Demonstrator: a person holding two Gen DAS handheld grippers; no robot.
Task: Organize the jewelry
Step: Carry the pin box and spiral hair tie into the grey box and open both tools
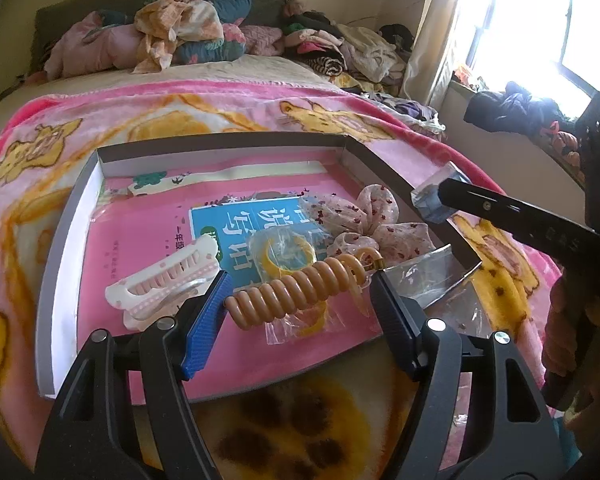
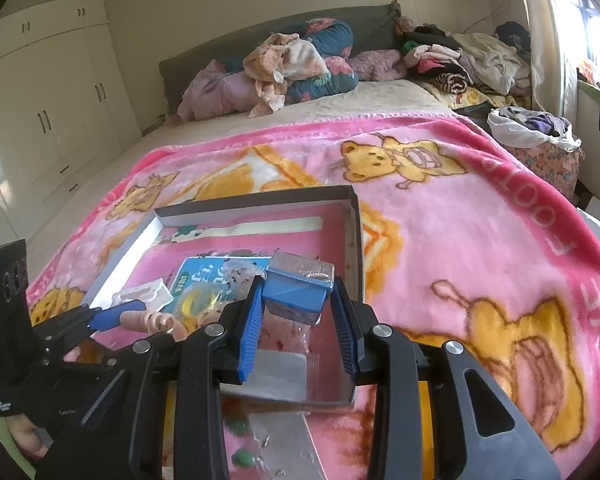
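Observation:
A shallow grey-rimmed box [image 1: 62, 248] lies on a pink bear blanket with a pink book inside it. On the book lie a white-and-pink claw clip [image 1: 168, 280], a yellow ring in a clear bag [image 1: 284, 258] and a floral fabric bow [image 1: 360, 216]. My left gripper [image 1: 300, 280] is shut lengthwise on a tan spiral hair tie [image 1: 292, 294] just above the book. My right gripper [image 2: 297, 284] is shut on a small blue box with a clear lid [image 2: 296, 294], held over the grey-rimmed box's [image 2: 356, 240] right side. The left wrist view shows that blue box [image 1: 436, 196] at the right rim.
A clear plastic pack [image 1: 432, 276] lies at the near right corner of the grey-rimmed box. Heaps of clothes [image 2: 292, 64] cover the head of the bed. A full laundry bag [image 2: 536, 128] and a bright window stand to the right, wardrobes [image 2: 48, 100] to the left.

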